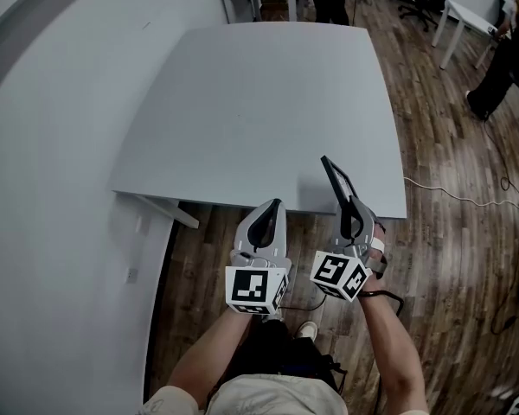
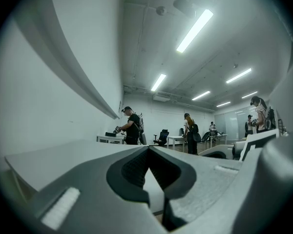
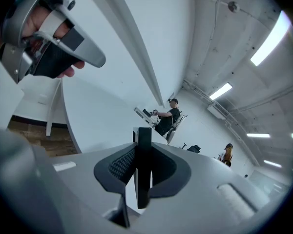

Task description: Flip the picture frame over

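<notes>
Right gripper (image 1: 352, 219) clamped on picture frame (image 1: 336, 180), thin edge only. Frame upright over table (image 1: 242, 102) near edge. Left gripper (image 1: 265, 225) closed, empty, alongside. Risk: narrow pinch lets frame pivot or slip, falling floorward.

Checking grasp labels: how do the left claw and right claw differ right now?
The left claw is shut on nothing, tips meeting. The right claw is clamped on the dark picture frame, held edge-on. In the head view, the left claw's marker cube sits square, while the right claw's is tilted to one side. Shared: both sit at the table's near edge, pointing across it.
</notes>
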The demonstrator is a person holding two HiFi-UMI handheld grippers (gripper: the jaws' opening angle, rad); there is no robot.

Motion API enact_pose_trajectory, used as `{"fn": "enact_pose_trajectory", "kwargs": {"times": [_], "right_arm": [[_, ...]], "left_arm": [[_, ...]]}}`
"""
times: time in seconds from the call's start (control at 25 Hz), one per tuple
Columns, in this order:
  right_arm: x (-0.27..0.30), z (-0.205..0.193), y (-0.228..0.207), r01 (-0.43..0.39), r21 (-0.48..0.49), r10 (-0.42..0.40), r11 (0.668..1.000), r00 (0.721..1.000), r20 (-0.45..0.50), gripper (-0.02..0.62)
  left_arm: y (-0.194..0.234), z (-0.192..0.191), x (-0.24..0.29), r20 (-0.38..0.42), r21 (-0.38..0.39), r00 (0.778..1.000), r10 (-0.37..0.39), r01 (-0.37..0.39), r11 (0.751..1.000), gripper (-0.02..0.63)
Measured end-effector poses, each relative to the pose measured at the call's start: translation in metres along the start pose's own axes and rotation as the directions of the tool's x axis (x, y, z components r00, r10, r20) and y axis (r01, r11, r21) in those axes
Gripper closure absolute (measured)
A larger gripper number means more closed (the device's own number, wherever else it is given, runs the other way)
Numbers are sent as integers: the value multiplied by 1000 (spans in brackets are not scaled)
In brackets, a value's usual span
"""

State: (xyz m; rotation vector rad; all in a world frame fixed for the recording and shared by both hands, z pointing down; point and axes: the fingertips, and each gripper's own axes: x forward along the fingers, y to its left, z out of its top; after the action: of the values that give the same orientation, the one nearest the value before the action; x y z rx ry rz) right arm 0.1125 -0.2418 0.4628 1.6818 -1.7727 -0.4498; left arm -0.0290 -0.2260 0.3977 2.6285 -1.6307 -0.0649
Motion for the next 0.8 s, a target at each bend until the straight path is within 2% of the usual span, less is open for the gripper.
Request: {"fn": "enact_pose_trajectory", "kwargs": {"times": [0.2, 0.48, 0.6, 0.8], "right_arm": [[-11, 11, -17, -1, 174, 0, 985, 1000, 4, 518], [-25, 27, -27, -20, 327, 10, 945, 999, 35, 518], [-28, 31, -30, -54, 423, 39, 905, 998, 45, 518], [-32, 34, -31, -103, 578, 80, 809, 995, 65, 518]], "left_arm": [[-4, 5, -2, 3, 4, 1000, -7, 7, 1000, 604], [-5, 11, -9, 8, 12, 1000, -7, 7, 1000, 604], [-4, 16, -10, 12, 15, 1000, -6, 6, 1000, 604], [-2, 17, -13, 10, 15, 1000, -4, 4, 1000, 604]]}}
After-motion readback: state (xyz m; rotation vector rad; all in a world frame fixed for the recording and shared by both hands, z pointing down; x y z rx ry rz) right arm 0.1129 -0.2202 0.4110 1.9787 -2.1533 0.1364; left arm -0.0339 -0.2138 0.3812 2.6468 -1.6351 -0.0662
